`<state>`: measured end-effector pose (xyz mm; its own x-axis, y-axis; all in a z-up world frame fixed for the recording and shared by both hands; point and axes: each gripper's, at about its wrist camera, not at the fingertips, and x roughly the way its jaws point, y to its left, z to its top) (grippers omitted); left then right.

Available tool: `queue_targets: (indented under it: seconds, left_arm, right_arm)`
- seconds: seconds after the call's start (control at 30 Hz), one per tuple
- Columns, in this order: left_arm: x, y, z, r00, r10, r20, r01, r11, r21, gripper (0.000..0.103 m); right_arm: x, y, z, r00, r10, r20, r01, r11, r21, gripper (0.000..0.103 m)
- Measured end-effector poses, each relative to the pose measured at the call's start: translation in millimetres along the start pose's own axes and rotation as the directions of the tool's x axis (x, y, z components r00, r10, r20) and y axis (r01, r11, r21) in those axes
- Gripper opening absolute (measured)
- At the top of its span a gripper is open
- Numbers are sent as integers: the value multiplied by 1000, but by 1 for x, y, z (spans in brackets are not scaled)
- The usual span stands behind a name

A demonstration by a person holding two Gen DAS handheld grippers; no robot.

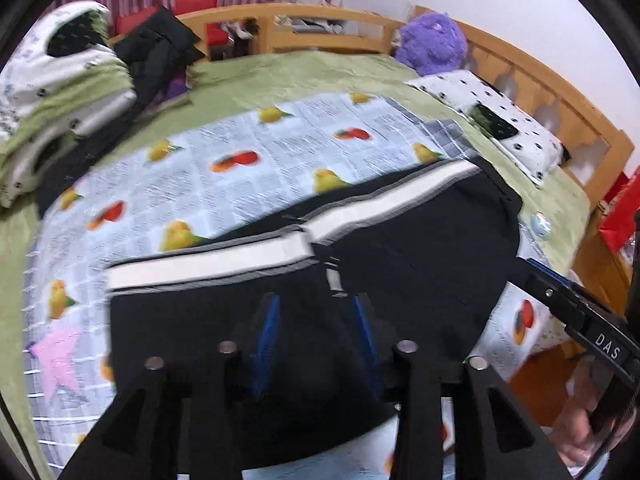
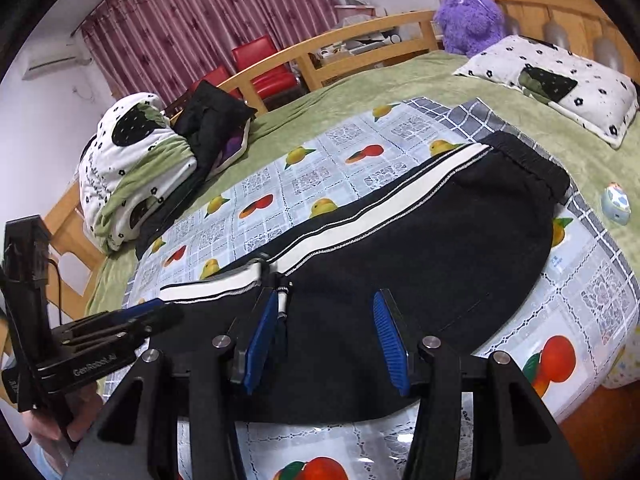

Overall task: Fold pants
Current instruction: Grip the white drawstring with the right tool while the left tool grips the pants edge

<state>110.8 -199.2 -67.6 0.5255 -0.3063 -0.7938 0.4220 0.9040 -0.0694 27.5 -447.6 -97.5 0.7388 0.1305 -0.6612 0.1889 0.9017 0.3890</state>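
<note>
Black pants [image 1: 404,248] with a white side stripe [image 1: 208,264] lie flat on the fruit-print cloth on the bed. They also show in the right wrist view [image 2: 432,248], waistband to the right. My left gripper [image 1: 316,304] hovers open over the pants near the stripe and a drawstring tip [image 1: 334,280]. My right gripper [image 2: 326,304] is open over the pants' middle, its left pad beside the drawstring tip [image 2: 283,300]. Each gripper shows in the other's view: the right one [image 1: 532,270] at the pants' right edge, the left one [image 2: 160,308] at their left end.
The fruit-print cloth [image 2: 304,184] covers a green bedspread [image 2: 360,92]. A folded quilt [image 2: 128,172] and black clothes [image 2: 212,120] lie at the far left. A pillow [image 2: 560,84], a purple plush toy [image 2: 468,16] and a small round object [image 2: 616,204] sit at the right. Wooden bed rails surround.
</note>
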Motion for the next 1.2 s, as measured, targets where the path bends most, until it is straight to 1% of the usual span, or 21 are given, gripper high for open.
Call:
queue_targets:
  seconds: [0.03, 0.13, 0.2, 0.27, 0.3, 0.33, 0.4, 0.43, 0.53, 0.63, 0.77, 0.8, 0.83, 0.87, 0.9, 0.93, 1.0, 1.07, 1.1, 1.13, 1.2]
  left_arm:
    - [-7, 8, 0, 1000, 19, 18, -19, 1000, -12, 51]
    - [-24, 43, 7, 993, 93, 68, -89, 994, -58, 59]
    - [-40, 70, 5, 977, 190, 101, -182, 980, -76, 60]
    - [-52, 95, 3, 961, 248, 122, -237, 967, -95, 66]
    - [-58, 110, 2, 954, 271, 126, -257, 959, -115, 70]
    - [-62, 127, -1, 950, 285, 124, -267, 953, -144, 70]
    - [-68, 159, -7, 952, 284, 113, -258, 945, -202, 70]
    - [-68, 170, -10, 955, 277, 109, -249, 943, -222, 70]
    - [-63, 205, -24, 959, 272, 80, -240, 929, -284, 71]
    - [-55, 231, -43, 963, 260, 70, -221, 912, -345, 71]
    - [-31, 257, -66, 980, 194, 42, -159, 895, -416, 71]
    - [-24, 260, -71, 984, 174, 36, -143, 896, -420, 71]
    - [-15, 261, -75, 987, 156, 26, -131, 898, -420, 71]
    - [-7, 261, -79, 989, 146, 15, -126, 899, -418, 71]
    - [1, 259, -82, 990, 140, 4, -126, 902, -414, 71]
    - [8, 258, -84, 991, 134, -7, -125, 904, -409, 71]
    - [19, 257, -89, 993, 116, -15, -113, 910, -398, 71]
    - [26, 254, -91, 995, 101, -12, -98, 914, -395, 71]
    - [31, 252, -90, 996, 93, -17, -92, 916, -391, 71]
    - [35, 250, -89, 997, 79, -14, -78, 917, -390, 71]
    - [41, 245, -87, 999, 47, -7, -46, 918, -393, 71]
  right_arm:
    - [1, 2, 0, 1000, 6, -4, -6, 1000, -7, 50]
    - [11, 12, 0, 998, 47, -48, -49, 998, -37, 50]
    - [27, 23, 3, 983, 149, -107, -156, 986, -56, 50]
    - [43, 32, 10, 972, 175, -158, -192, 976, -100, 50]
    - [54, 37, 15, 968, 168, -187, -195, 972, -131, 50]
    - [63, 41, 19, 966, 151, -210, -185, 971, -152, 50]
    - [90, 44, 29, 952, 119, -283, -170, 972, -162, 50]
    - [106, 42, 33, 935, 133, -327, -187, 972, -140, 50]
    - [138, 37, 33, 899, 183, -398, -230, 971, -72, 50]
    - [161, 39, 22, 887, 193, -419, -234, 971, -48, 50]
    - [203, 50, -6, 854, 189, -485, -240, 970, -45, 51]
    - [211, 55, -13, 856, 183, -483, -239, 969, -56, 50]
    - [211, 60, -15, 875, 177, -451, -238, 968, -82, 50]
    - [210, 70, -16, 895, 144, -421, -223, 964, -143, 31]
    - [212, 76, -16, 900, 128, -417, -219, 960, -178, 17]
    - [211, 81, -15, 902, 129, -412, -224, 955, -193, 16]
    - [193, 86, 1, 932, 166, -322, -239, 950, -201, 15]
    - [176, 88, 18, 940, 213, -267, -276, 933, -229, 15]
    - [173, 87, 25, 947, 207, -245, -265, 936, -233, 15]
    - [175, 85, 29, 953, 191, -235, -245, 942, -228, 15]
    - [194, 78, 26, 947, 139, -290, -211, 950, -232, 18]
